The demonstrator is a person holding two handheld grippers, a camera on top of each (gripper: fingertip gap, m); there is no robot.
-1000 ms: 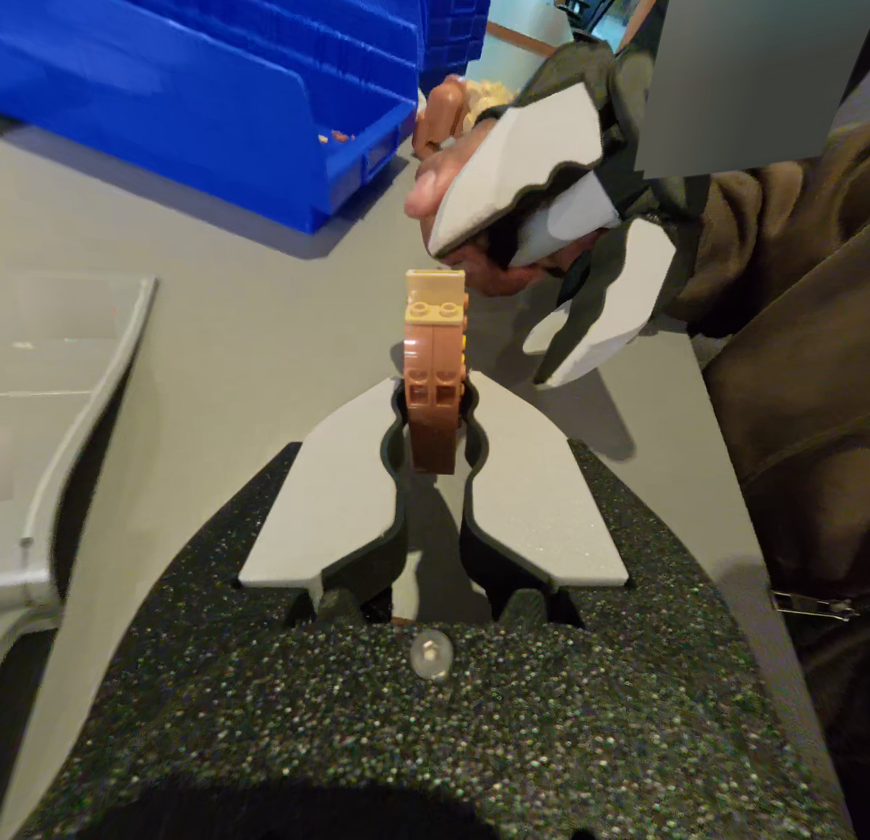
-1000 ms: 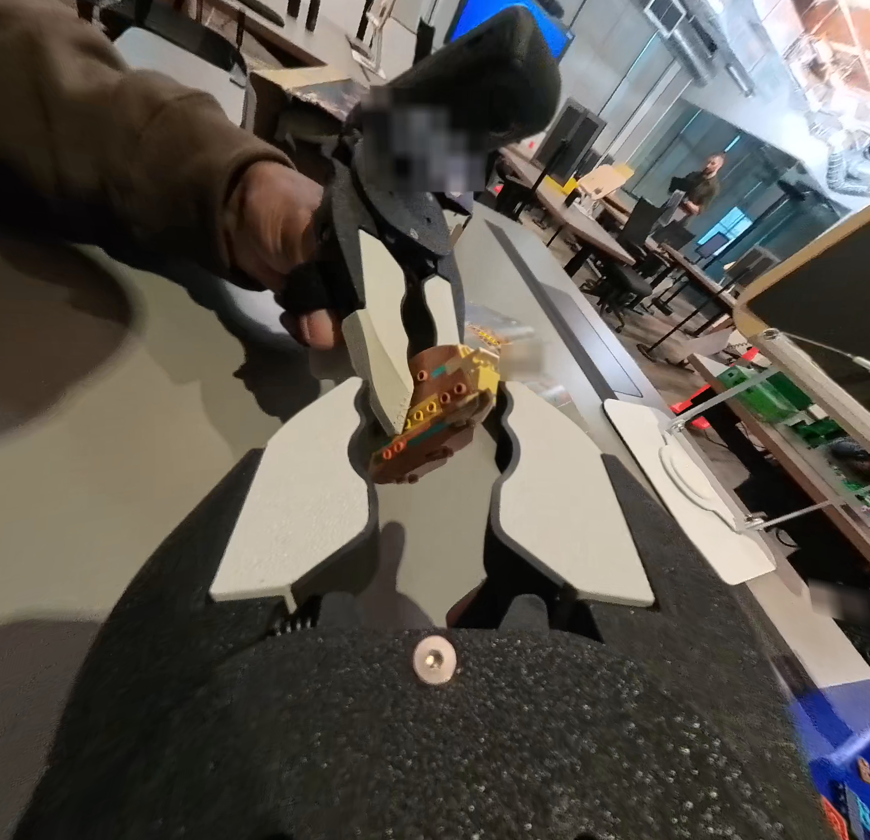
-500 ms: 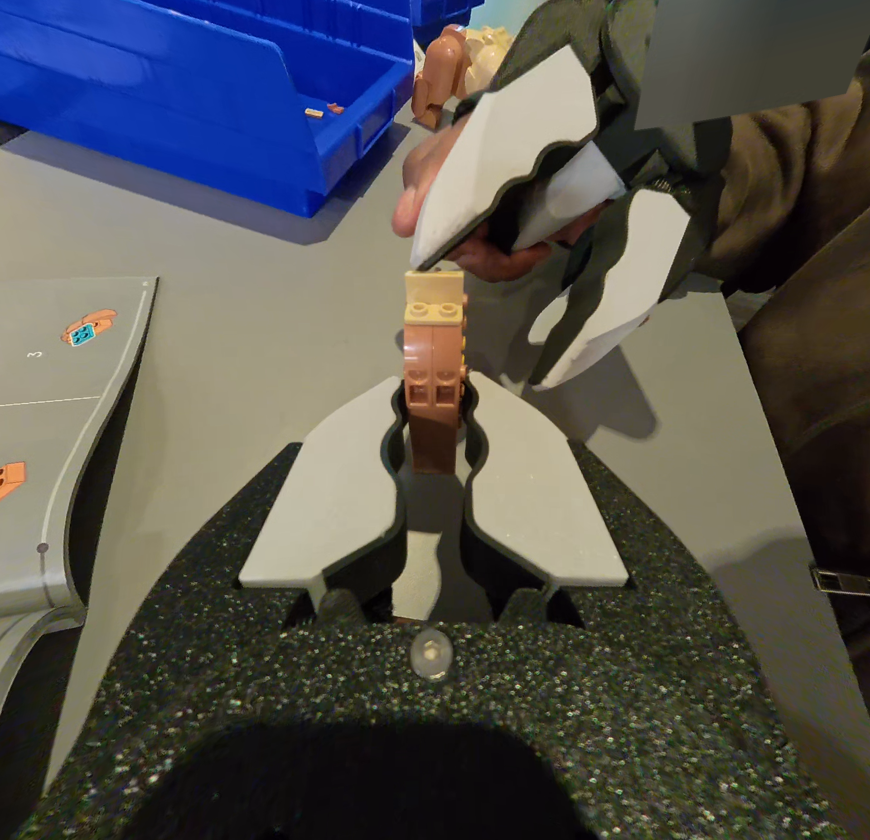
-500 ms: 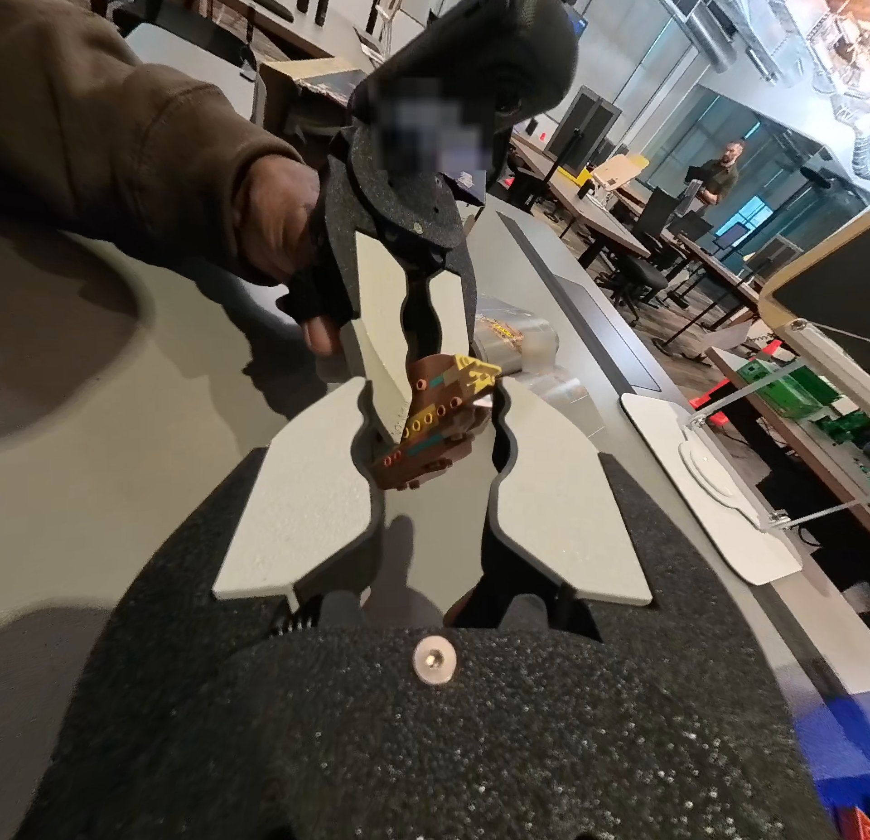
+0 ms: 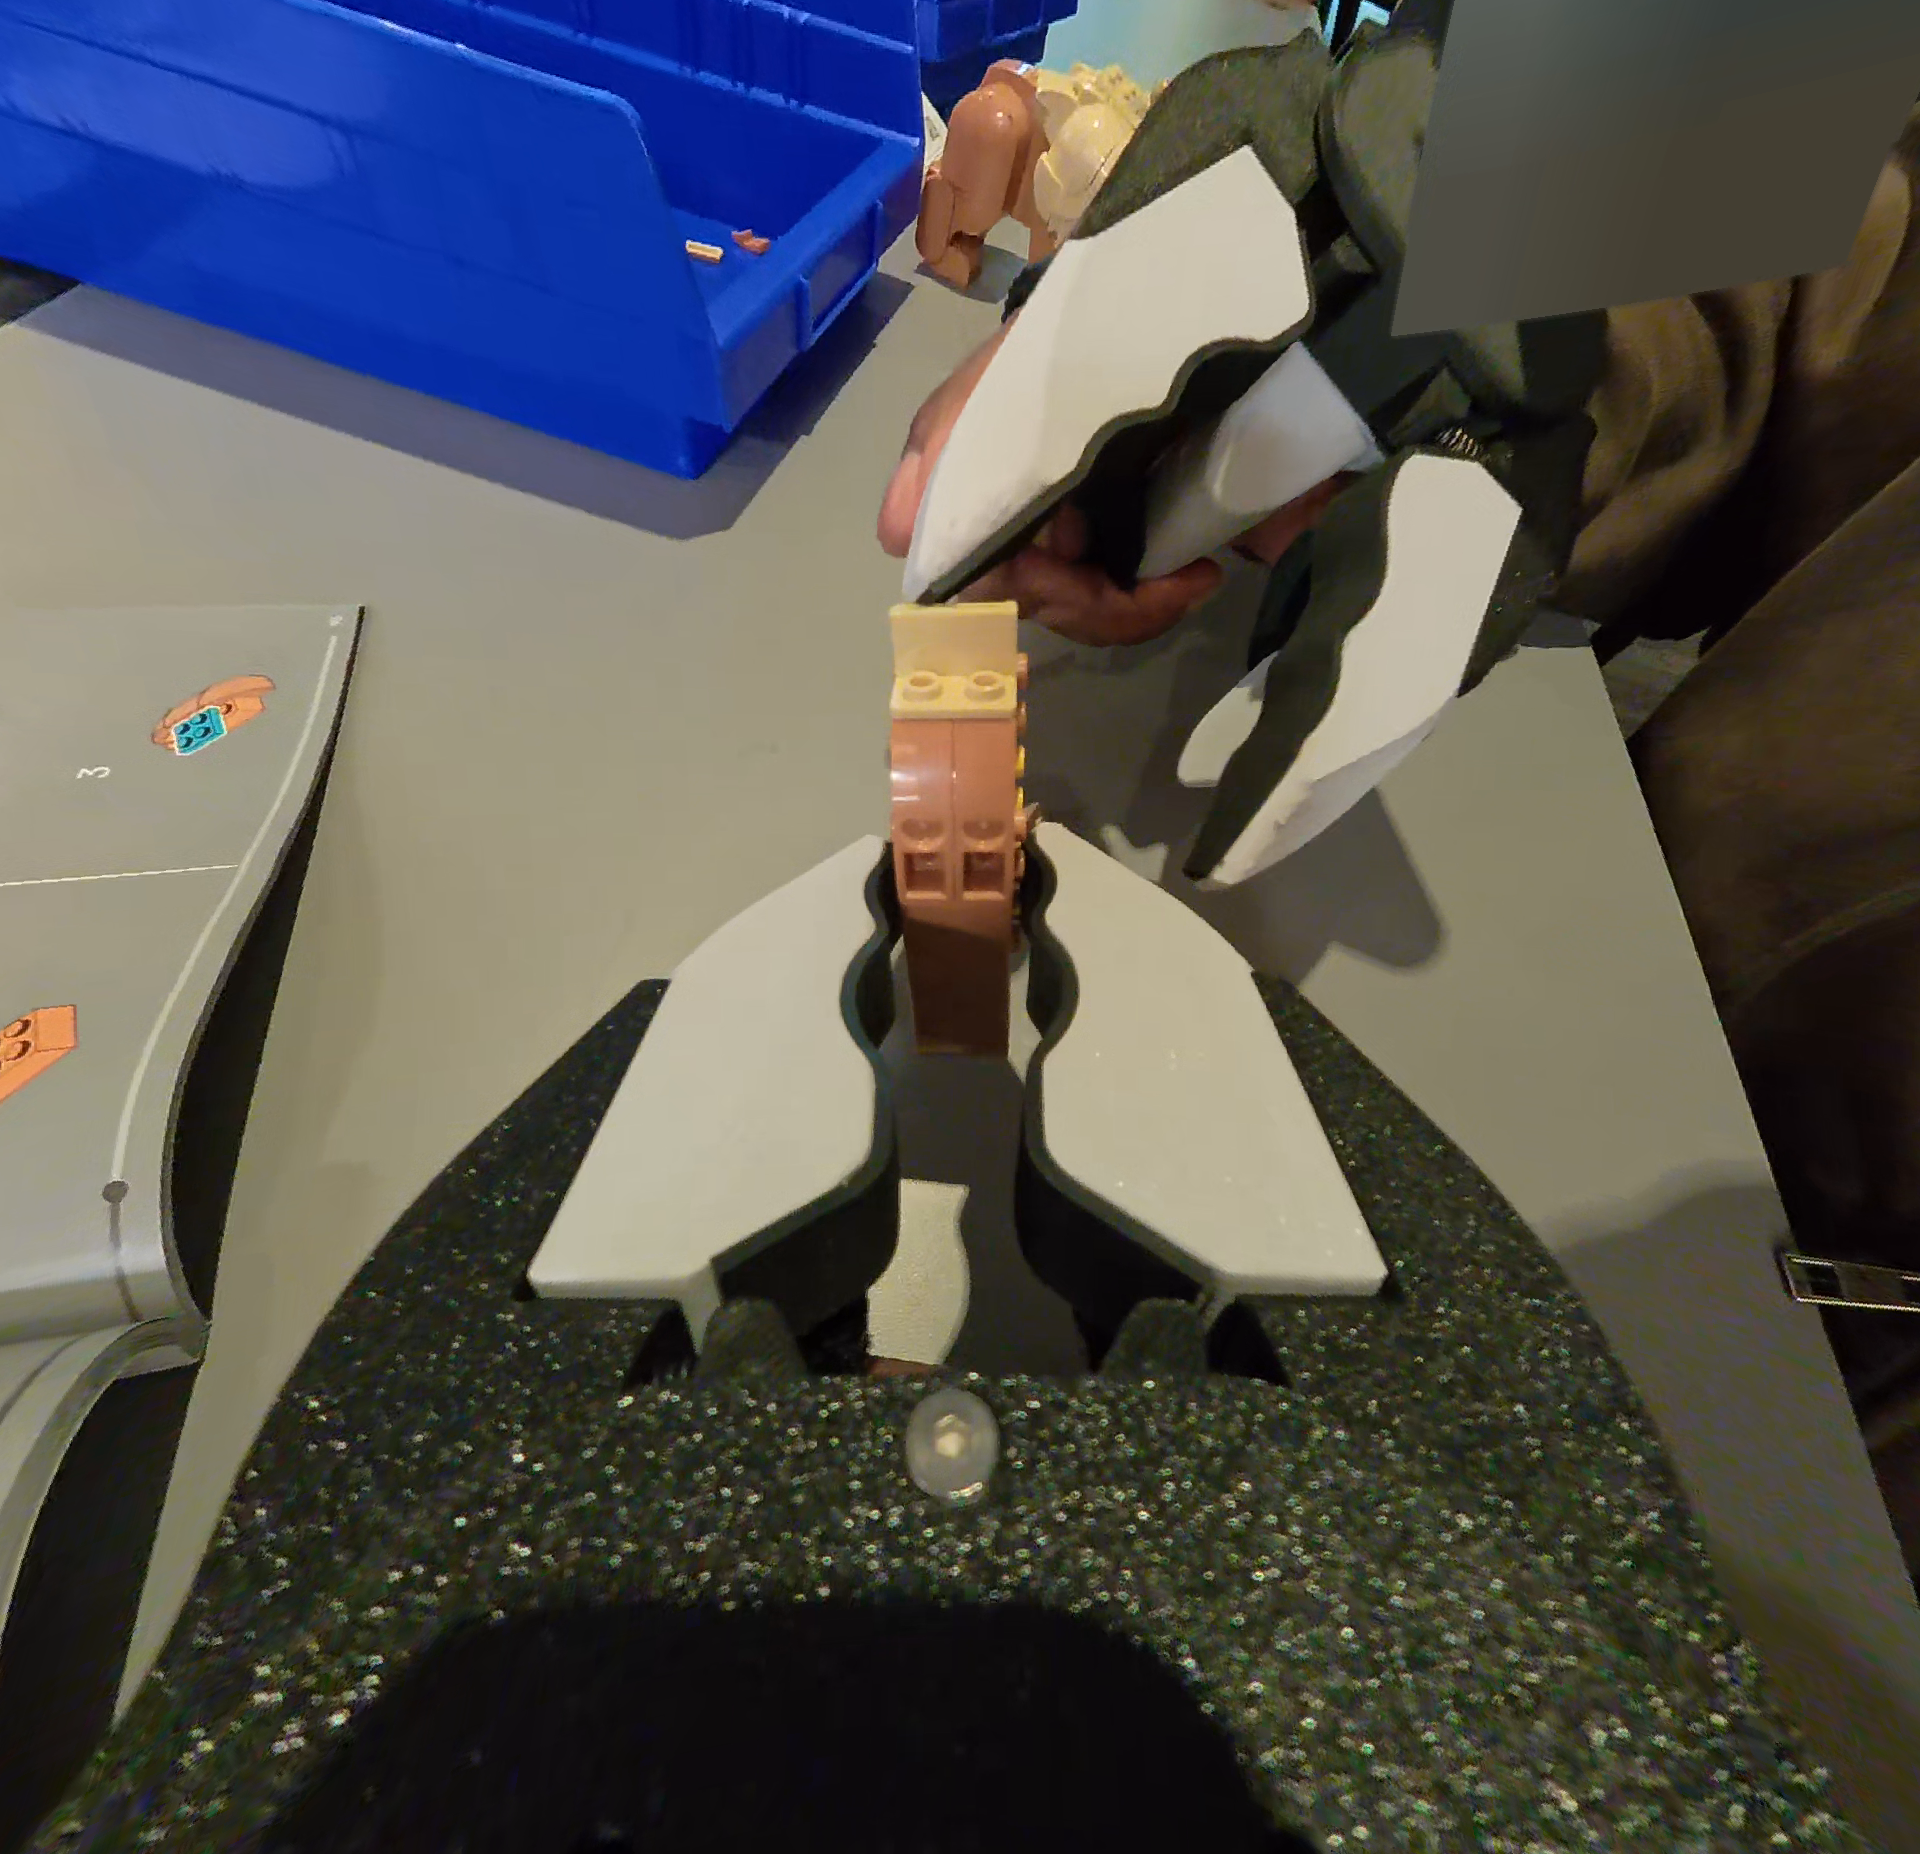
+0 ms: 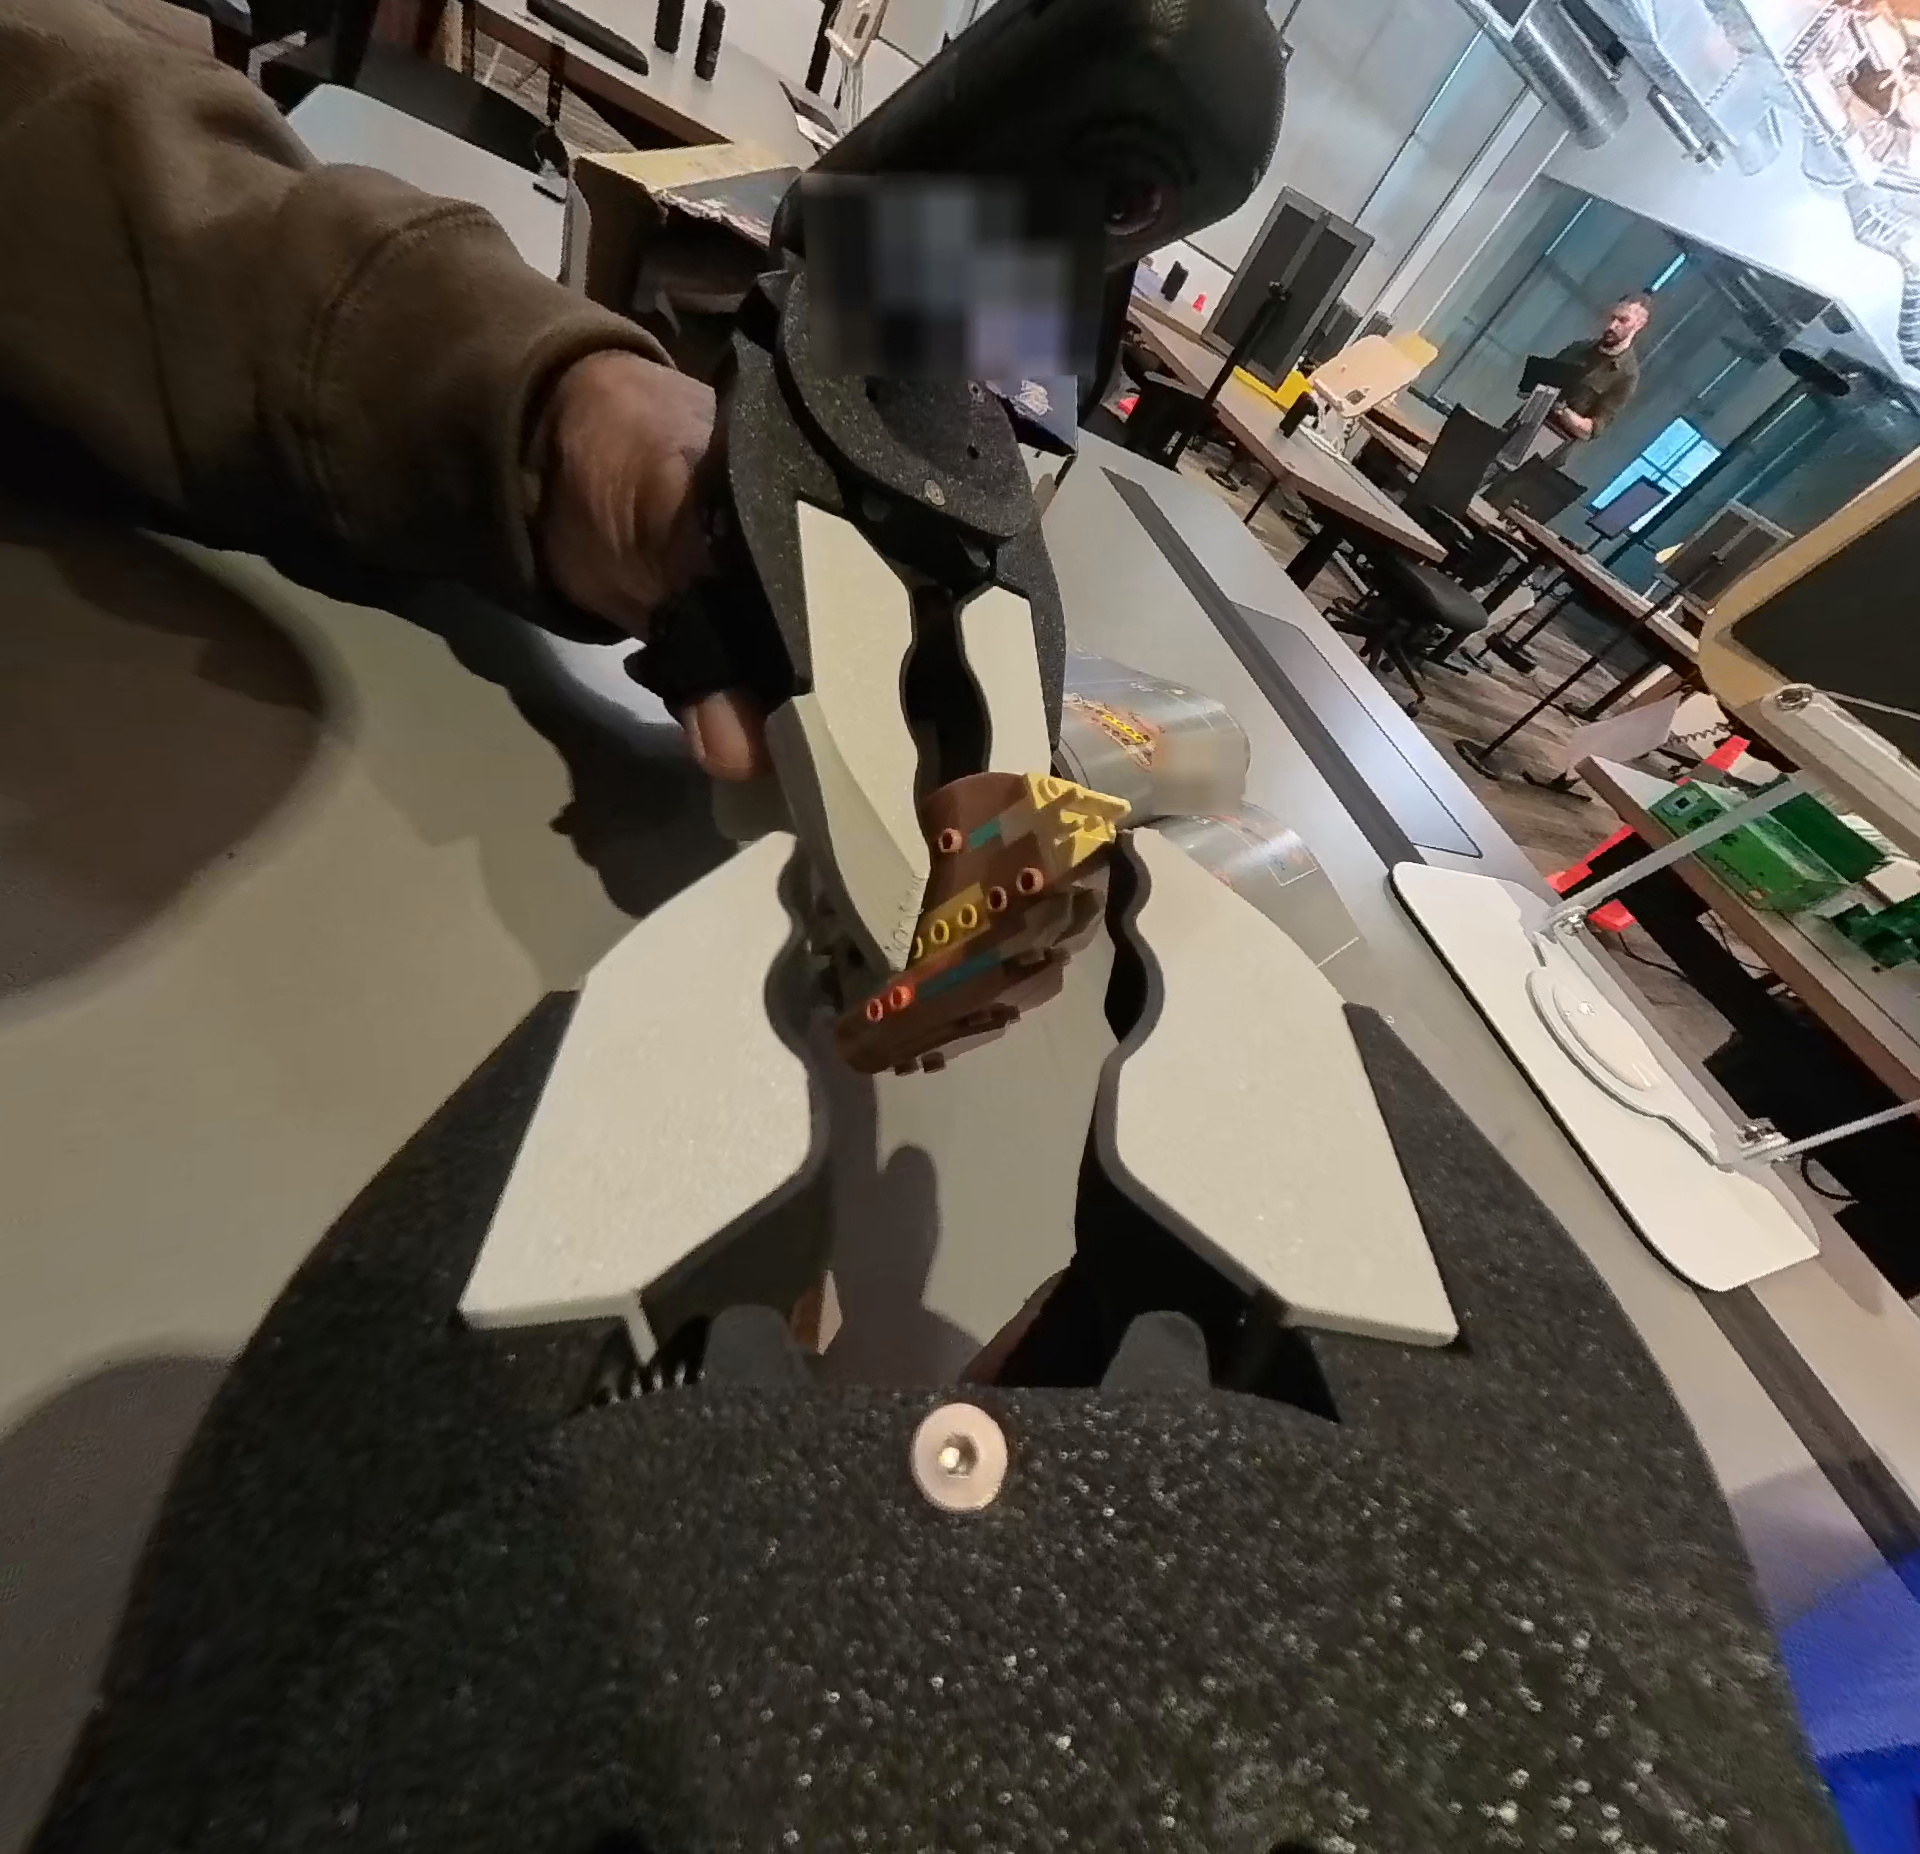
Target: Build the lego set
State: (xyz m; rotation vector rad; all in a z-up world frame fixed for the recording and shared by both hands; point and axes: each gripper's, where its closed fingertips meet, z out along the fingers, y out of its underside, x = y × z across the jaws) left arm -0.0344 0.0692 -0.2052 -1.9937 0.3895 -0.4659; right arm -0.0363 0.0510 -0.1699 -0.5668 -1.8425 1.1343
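My left gripper [image 5: 956,859] is shut on a small lego assembly [image 5: 954,817] of brown bricks with a tan piece on top, held upright above the grey table [image 5: 582,661]. From the right wrist view the assembly [image 6: 997,921] shows brown, yellow and teal bricks with orange studs, gripped by the left gripper [image 6: 977,869]. My right gripper [image 6: 956,848] is open, its fingers on either side of the assembly. In the left wrist view the right gripper [image 5: 1060,729] comes in from the upper right, with one fingertip [image 5: 935,568] at the tan top piece.
Blue bins [image 5: 468,194] stand at the back left, one with a few small pieces. A brown and tan lego figure [image 5: 997,173] stands behind them. An open instruction booklet [image 5: 135,921] lies at the left. A white pad [image 6: 1590,1077] lies at the table's right edge. My two grippers' fingertips are within a few centimetres of each other.
The right gripper has come closer, so its fingers now flank the assembly and one tip reaches the tan top. The left gripper keeps its hold and has tilted, bringing the booklet into view.
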